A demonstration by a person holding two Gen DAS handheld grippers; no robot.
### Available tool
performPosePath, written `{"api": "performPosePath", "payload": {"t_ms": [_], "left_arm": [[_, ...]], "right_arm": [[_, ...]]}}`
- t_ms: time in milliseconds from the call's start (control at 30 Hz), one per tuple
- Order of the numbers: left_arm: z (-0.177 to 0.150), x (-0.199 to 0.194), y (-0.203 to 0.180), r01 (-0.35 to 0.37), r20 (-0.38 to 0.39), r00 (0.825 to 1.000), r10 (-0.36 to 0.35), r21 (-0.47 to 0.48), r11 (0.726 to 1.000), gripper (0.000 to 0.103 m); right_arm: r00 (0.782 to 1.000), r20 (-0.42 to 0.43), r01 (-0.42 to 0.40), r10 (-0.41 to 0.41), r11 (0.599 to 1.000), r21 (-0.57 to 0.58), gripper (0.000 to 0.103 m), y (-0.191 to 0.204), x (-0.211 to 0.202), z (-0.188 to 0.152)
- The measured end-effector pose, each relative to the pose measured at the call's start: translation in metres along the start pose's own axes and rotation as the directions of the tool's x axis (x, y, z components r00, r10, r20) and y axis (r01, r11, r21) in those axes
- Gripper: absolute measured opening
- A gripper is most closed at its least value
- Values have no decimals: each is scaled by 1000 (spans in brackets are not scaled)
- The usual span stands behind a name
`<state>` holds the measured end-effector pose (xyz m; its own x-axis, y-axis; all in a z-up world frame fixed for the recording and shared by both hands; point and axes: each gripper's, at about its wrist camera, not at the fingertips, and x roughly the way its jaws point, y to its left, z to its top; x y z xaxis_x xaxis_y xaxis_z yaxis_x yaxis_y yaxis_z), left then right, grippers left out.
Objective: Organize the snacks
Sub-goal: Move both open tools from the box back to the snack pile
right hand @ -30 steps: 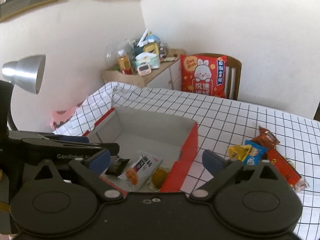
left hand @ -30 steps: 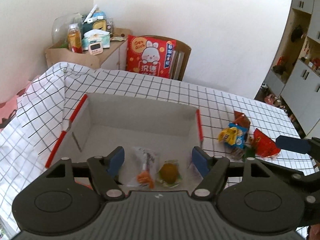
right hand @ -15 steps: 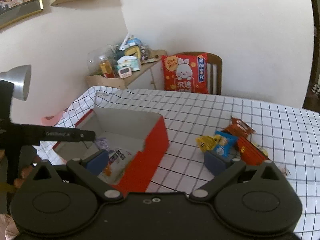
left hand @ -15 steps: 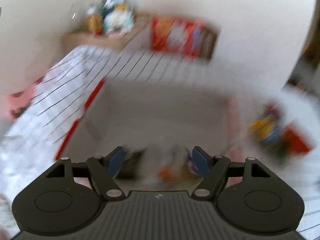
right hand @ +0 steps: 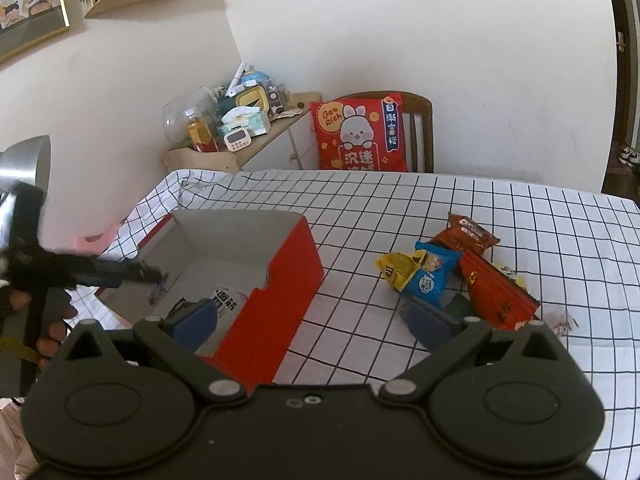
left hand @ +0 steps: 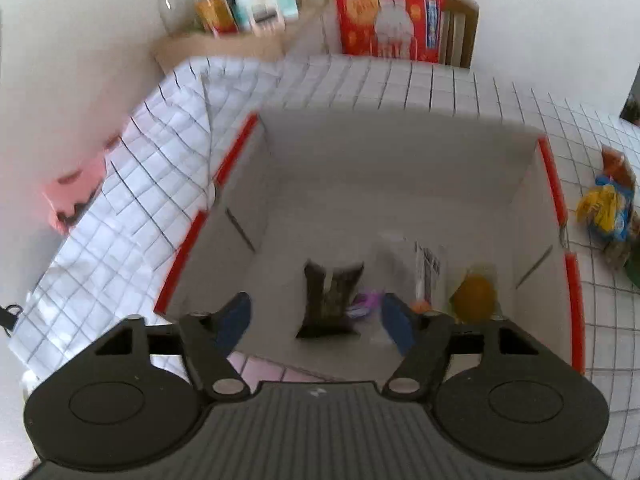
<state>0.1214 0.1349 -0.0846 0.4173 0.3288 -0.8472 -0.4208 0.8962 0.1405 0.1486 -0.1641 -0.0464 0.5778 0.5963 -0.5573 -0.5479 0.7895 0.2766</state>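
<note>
A: Start at the right gripper (right hand: 314, 322). How does it stand?

B: Jaws spread wide, nothing between them. The loose snack pile (right hand: 452, 276) lies at about 1 o'clock from it on the checked surface (right hand: 540, 216), just past its right fingertip.

A: Which packet is nearest?

B: The blue packet (right hand: 430, 278), with a yellow packet (right hand: 398, 268) touching its left side. The long red packet (right hand: 494, 292) runs from 11 o'clock to 5 o'clock, so I judge a grip across its short side would suit it.

A: And the left gripper (left hand: 316, 318)?

B: Also wide and empty, hanging over the near end of the red box (right hand: 276, 292). Inside, a black packet (left hand: 330, 298) sits at 12 o'clock between its fingers, a clear wrapper (left hand: 420, 268) and an orange round snack (left hand: 474, 294) at 1 o'clock.

A: So which hand takes the pile?

B: The right one, I'd say; it is much nearer. The box wall stands at its 10 o'clock, clear of the path.

A: Anything else around?

B: A red cushion (right hand: 360, 136) on a chair at 12 o'clock, well apart.
</note>
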Motion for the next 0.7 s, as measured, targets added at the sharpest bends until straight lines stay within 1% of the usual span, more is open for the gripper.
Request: {"api": "performPosePath", "payload": {"t_ms": [33, 67, 100, 167, 267, 367, 467, 533, 600, 700], "left_arm": [[2, -4, 9, 94, 2, 996, -95, -74, 993, 67], [3, -7, 16, 158, 9, 987, -158, -127, 979, 67], [6, -10, 21, 192, 16, 981, -192, -161, 968, 67], [11, -13, 26, 210, 21, 978, -210, -174, 962, 67], [15, -21, 28, 216, 41, 976, -212, -170, 961, 68], [16, -28, 23, 199, 73, 979, -190, -146, 969, 68], [17, -36, 12, 197, 116, 976, -184, -108, 974, 68], [17, -44, 3, 219, 145, 968, -205, -88, 972, 68], [15, -53, -9, 251, 179, 955, -237, -59, 966, 68], [12, -64, -26, 303, 217, 932, -291, -21, 953, 74]], "right_arm": [[1000, 1, -1, 1, 1000, -4, 102, 0, 0, 0], [1000, 5, -3, 3, 1000, -7, 102, 1, -1, 0], [1000, 9, -6, 6, 1000, -8, 102, 1, -2, 0], [1000, 7, -11, 11, 1000, -6, 102, 1, -1, 0], [1000, 6, -6, 6, 1000, -13, 102, 2, 2, 0], [1000, 13, -14, 14, 1000, -3, 102, 0, 1, -1], [1000, 6, 1, -1, 1000, 0, 102, -6, 1, -3], [1000, 2, 17, -17, 1000, 6, 102, -11, 0, -5], [999, -1, 35, -35, 999, 15, 102, -19, -4, -8], [997, 1, 71, -71, 997, 23, 102, -33, -12, -9]]}}
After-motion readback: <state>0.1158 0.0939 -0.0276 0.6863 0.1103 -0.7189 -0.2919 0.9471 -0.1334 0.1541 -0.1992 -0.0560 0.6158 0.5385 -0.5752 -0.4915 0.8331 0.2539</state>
